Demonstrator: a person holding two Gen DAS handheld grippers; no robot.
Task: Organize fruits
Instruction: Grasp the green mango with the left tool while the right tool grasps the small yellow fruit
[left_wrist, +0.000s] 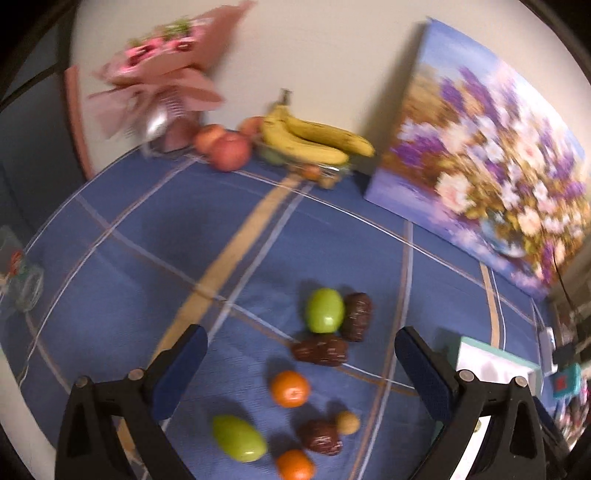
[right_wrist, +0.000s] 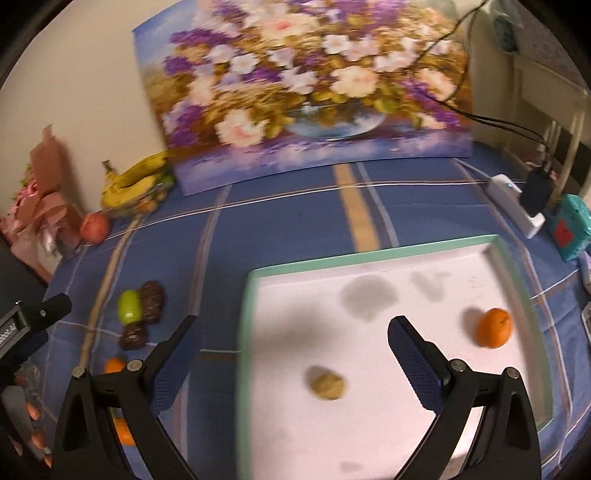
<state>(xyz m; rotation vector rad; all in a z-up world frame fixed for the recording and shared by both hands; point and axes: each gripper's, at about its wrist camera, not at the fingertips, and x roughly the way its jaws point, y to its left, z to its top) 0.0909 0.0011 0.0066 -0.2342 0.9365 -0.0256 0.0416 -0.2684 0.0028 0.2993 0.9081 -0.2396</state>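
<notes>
Tray (right_wrist: 369, 251) holds only an orange (right_wrist: 494, 328) at 3 o'clock and a small brown fruit (right_wrist: 328, 386). Seven more fruits (left_wrist: 295, 387) wait on the blue cloth (left_wrist: 147, 229). Left gripper (left_wrist: 301, 363) and right gripper (right_wrist: 295, 347) gape wide, empty.

Orange (right_wrist: 494, 328) and walnut (right_wrist: 328, 386) lie in tray (right_wrist: 369, 254).
</notes>
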